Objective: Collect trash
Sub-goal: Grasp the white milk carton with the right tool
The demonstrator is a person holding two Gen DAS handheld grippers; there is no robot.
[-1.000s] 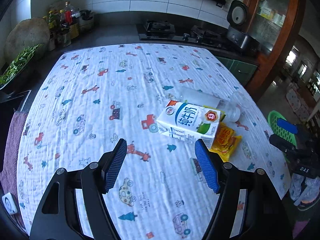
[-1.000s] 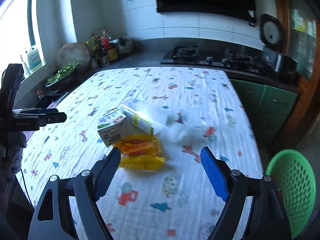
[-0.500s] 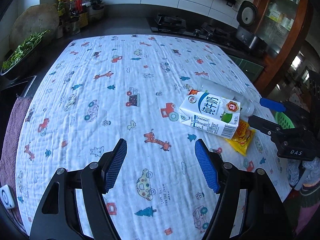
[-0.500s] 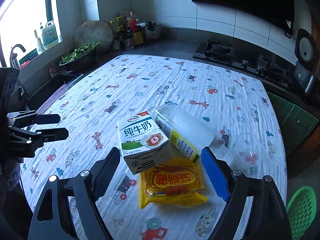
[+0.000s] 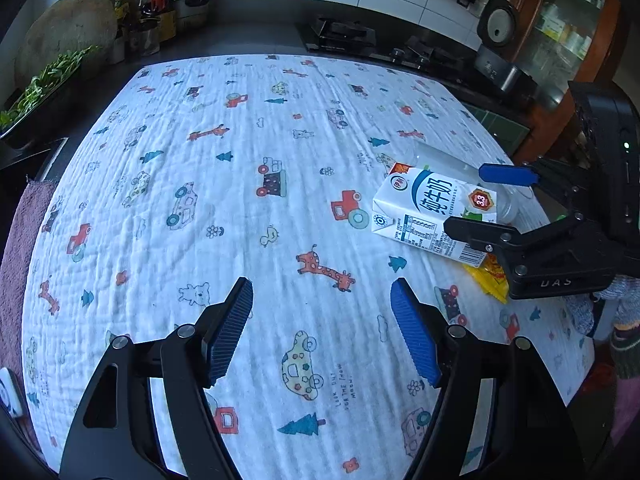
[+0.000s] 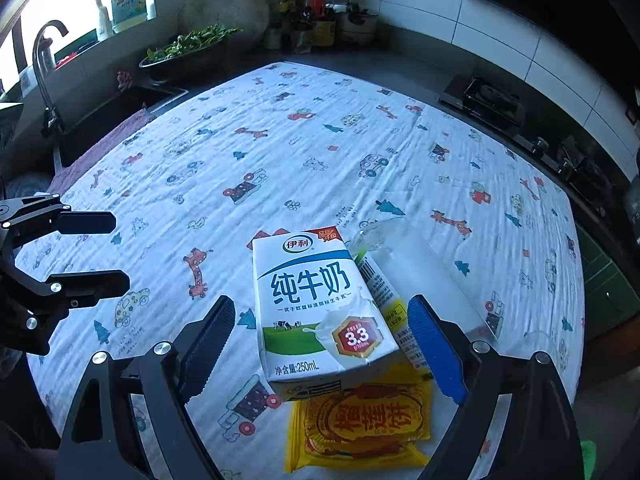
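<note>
Straddling milk carton [image 6: 320, 304] | right gripper [image 6: 320, 344] jaws apart; left gripper [image 5: 322, 330] jaws apart over tablecloth [image 5: 240, 184]

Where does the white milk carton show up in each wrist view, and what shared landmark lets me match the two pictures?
Left wrist view: the milk carton lies right of centre, between the open jaws of the right gripper.
Right wrist view: the carton is at lower centre, between that camera's own fingers.
Shared landmark: the yellow snack packet partly under the carton, peeking out below it in the left view.
</note>
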